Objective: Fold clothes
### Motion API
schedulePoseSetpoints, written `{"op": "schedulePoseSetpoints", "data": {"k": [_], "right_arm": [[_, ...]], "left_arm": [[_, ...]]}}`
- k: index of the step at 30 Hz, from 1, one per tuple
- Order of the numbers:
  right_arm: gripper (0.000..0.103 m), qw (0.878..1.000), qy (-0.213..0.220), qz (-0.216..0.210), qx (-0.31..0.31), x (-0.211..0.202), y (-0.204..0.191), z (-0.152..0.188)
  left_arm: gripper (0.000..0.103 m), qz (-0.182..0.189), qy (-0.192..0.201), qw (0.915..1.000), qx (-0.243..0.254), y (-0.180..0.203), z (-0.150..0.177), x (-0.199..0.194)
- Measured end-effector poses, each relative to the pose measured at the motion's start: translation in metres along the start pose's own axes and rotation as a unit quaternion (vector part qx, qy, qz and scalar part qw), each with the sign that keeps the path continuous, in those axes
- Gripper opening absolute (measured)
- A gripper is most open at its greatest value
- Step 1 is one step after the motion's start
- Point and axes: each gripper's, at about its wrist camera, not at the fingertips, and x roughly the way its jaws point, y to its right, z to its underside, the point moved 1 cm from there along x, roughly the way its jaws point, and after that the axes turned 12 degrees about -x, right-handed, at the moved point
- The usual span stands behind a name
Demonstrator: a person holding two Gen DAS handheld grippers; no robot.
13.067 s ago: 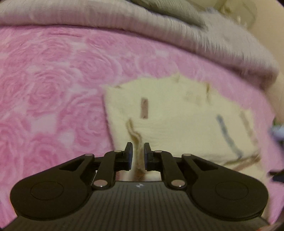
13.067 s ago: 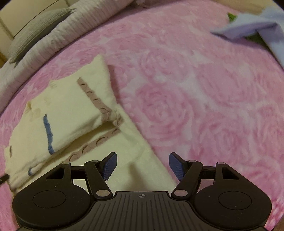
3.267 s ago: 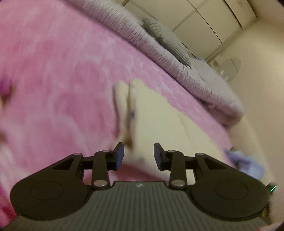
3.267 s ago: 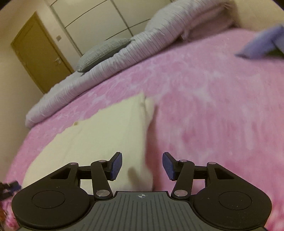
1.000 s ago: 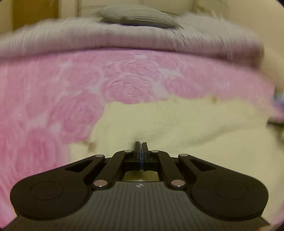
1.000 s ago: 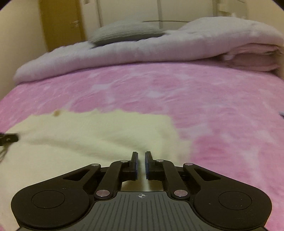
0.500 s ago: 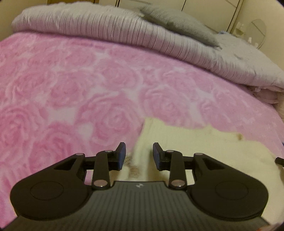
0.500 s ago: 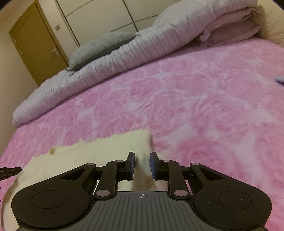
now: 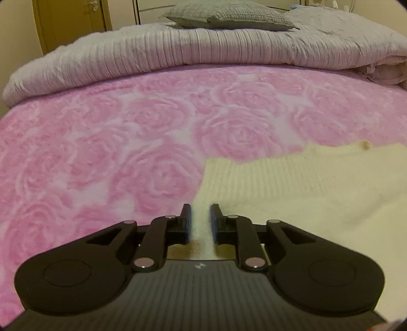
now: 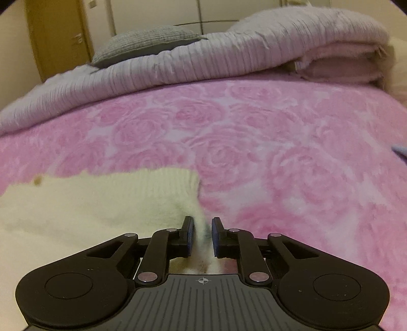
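One cream sweater point(image 9: 292, 188) on pink blanket point(image 9: 127, 142). Two grippers: left gripper point(image 9: 200, 221) and right gripper point(image 10: 202, 235), jaws just closing, each clamped on sweater edge. One grey pillow point(image 9: 226, 12) behind.

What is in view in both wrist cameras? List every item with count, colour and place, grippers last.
sweater: one, cream knit, lying on the blanket, ribbed edge facing the far side of the bed.
blanket: one, pink with a rose pattern, covering the bed.
duvet: one, pale lilac-grey and ribbed, bunched along the far edge of the bed.
pillow: one, grey, on top of the duvet.
folded bedding: one stack, pale pink, under the duvet's right end.
door: one, yellow-brown, back left.
blue cloth: one scrap, at the right edge of the right wrist view.
left gripper: one, black, shut on the sweater's left edge.
right gripper: one, black, shut on the sweater's right edge.
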Motion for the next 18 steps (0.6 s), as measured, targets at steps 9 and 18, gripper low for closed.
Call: {"op": "schedulePoseSetpoints", "data": {"k": [9,18], "right_arm": [[0.030,0.994,0.069,-0.088,0.021,-0.055,-0.008,-0.018],[0.030,0.977,-0.001,-0.145,-0.154,0.007,-0.117,-0.017]], "left_arm": [[0.016,0.069,0.021,0.9974,0.012,0.047,0.002,-0.045],[0.021,0.085,-0.005,0.9915,0.099,0.144,0.031,-0.009]]}}
